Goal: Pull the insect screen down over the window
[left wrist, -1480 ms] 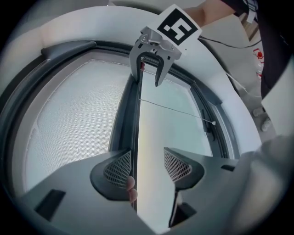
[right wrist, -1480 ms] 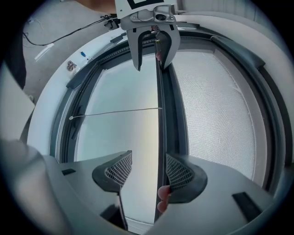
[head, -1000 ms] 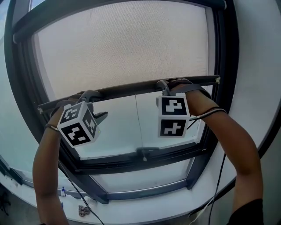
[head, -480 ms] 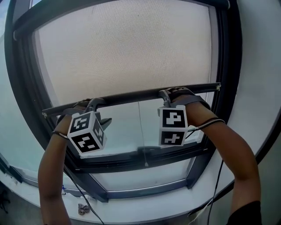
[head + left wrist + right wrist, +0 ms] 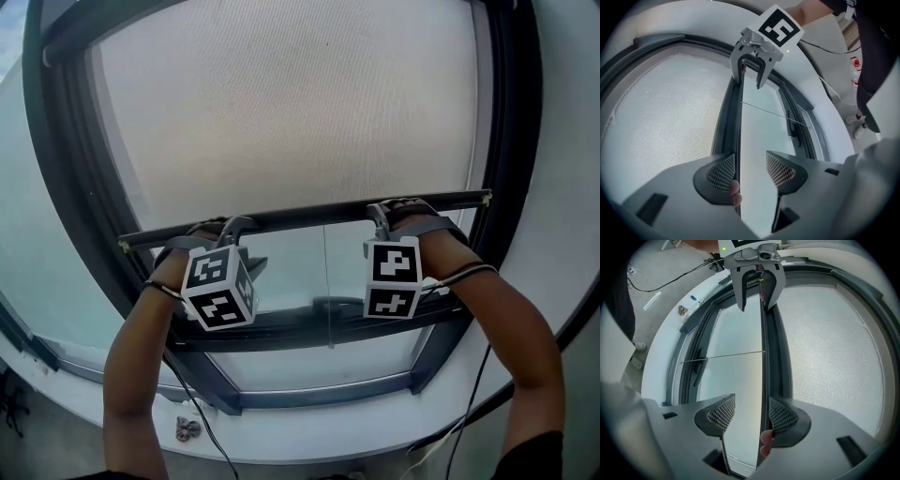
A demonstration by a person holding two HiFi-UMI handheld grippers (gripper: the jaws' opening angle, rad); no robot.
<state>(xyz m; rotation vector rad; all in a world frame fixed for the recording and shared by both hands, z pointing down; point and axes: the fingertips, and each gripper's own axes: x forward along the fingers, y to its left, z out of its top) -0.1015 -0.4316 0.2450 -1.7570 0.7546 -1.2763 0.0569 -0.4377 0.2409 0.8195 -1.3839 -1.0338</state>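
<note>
Closest to me, my left gripper point(image 5: 750, 171) has its jaws spread wide. The screen's bottom bar point(image 5: 739, 117) runs up between them and lies against one mesh-faced pad only, with open air between it and the other pad. One of my fingertips point(image 5: 735, 190) rests on the bar just behind that pad.

My right gripper point(image 5: 750, 416) mirrors it: the jaws are well apart, the bar touches a single pad, and my fingertips point(image 5: 766, 439) sit against the bar beside it. So neither gripper is clamped; both straddle the bar loosely, one towards each end.

From the head view, the two marker cubes point(image 5: 220, 288) face me just below the bar, and my forearms point(image 5: 136, 366) reach up to them from either side. A black cable point(image 5: 473, 384) hangs along my right arm.

Beyond the bar, the insect screen point(image 5: 291, 103) covers the upper part of the window, its pale mesh stretched between the dark sides of the window frame point(image 5: 80, 206). Below the bar a strip of bare glass point(image 5: 291, 267) shows, crossed by a thin cord point(image 5: 328, 291) hanging from the bar. A dark handle point(image 5: 333, 305) sits on the cross rail under that strip. Farther down lies the white sill point(image 5: 309, 436), with a small object point(image 5: 187, 429) I cannot identify.
</note>
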